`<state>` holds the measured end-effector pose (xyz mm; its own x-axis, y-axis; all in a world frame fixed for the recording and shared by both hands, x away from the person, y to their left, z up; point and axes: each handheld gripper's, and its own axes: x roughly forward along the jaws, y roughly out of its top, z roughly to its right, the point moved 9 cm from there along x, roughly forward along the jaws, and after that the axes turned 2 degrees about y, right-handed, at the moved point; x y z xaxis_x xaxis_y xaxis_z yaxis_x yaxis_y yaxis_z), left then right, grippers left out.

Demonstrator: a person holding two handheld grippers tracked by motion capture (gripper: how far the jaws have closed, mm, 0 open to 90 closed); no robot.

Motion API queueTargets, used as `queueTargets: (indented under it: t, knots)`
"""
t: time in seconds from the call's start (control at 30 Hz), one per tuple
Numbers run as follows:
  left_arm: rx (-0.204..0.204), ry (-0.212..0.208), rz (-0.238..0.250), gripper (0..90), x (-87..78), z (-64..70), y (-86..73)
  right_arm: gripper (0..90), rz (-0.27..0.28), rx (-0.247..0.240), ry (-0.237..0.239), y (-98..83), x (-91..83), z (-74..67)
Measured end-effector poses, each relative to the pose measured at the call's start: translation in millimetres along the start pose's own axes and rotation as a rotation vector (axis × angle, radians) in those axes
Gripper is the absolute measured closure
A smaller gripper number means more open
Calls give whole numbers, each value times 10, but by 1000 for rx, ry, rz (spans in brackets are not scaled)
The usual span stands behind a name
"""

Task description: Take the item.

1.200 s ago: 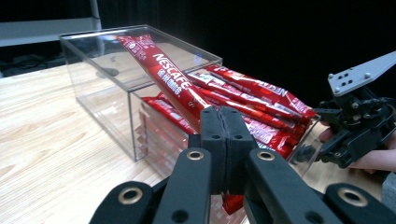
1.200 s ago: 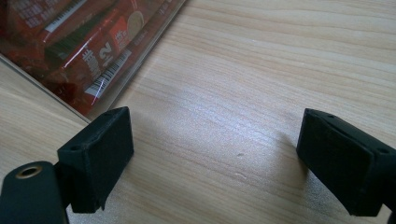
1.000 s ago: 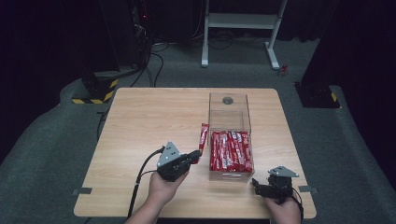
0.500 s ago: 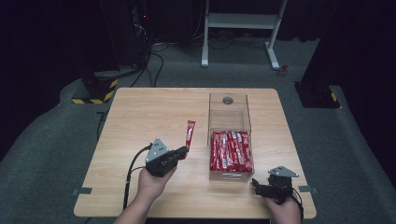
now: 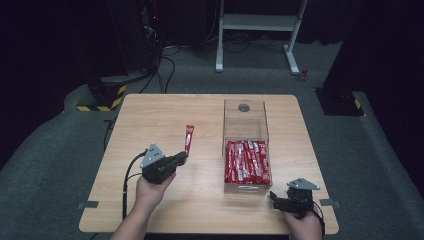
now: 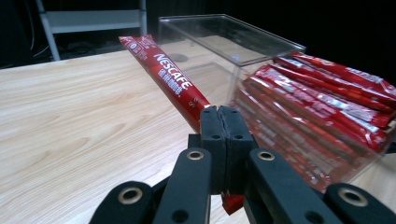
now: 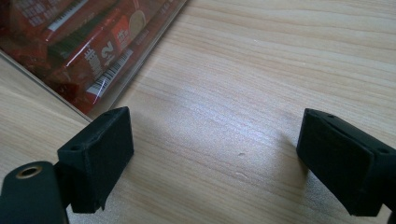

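The left gripper (image 5: 181, 158) hangs above the left half of the wooden table (image 5: 150, 115), toward the near edge, its jaws pressed together on the lower end of a red Nescafé stick sachet (image 5: 189, 138). The sachet rises clear of the tabletop, tilted and pointing toward the far edge. In the left gripper view a short red tail of it pokes out below the jaws, and the white brand lettering runs along the raised length.

To the right of it, apart from the sachet, stands a clear acrylic box (image 5: 245, 115) on the right half of the table. Its near part is packed with more red sachets (image 5: 247, 161) lying side by side lengthwise — the far part has a bare bottom (a small dark round mark shows there).

The right gripper (image 5: 276, 198) rests low at the near right corner of the table, just beside the box's near right corner. Its jaws stand wide apart with nothing but bare wood between them; the right gripper view shows the box wall (image 7: 140, 51) and barcoded wrappers at upper left.
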<state>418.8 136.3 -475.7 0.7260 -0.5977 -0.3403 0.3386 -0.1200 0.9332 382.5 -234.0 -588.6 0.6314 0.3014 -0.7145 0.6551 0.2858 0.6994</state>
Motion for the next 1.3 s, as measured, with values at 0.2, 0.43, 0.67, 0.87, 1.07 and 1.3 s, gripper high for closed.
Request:
queueTargets:
  t: [0.2, 0.43, 0.67, 0.87, 1.07, 1.3]
  knots:
    - [-26, 22, -9, 893, -25, -180, -59, 107, 0, 0, -1, 0, 0, 0]
    - [-41, 38, -13, 893, -31, -300, -111, 110, 1, 0, -2, 0, -2, 3]
    - [-52, 61, -42, 893, 14, -428, -218, 112, 2, 1, -3, 0, -3, 2]
    - [-65, 75, -74, 893, 68, -513, -325, 112, 2, 1, -3, 0, -3, 2]
    - [-69, 81, -116, 893, 139, -553, -440, 112, 2, 2, -3, 0, -3, 2]
    - [-63, 79, -169, 892, 203, -580, -542, 112, 2, 0, -3, 0, -4, 3]
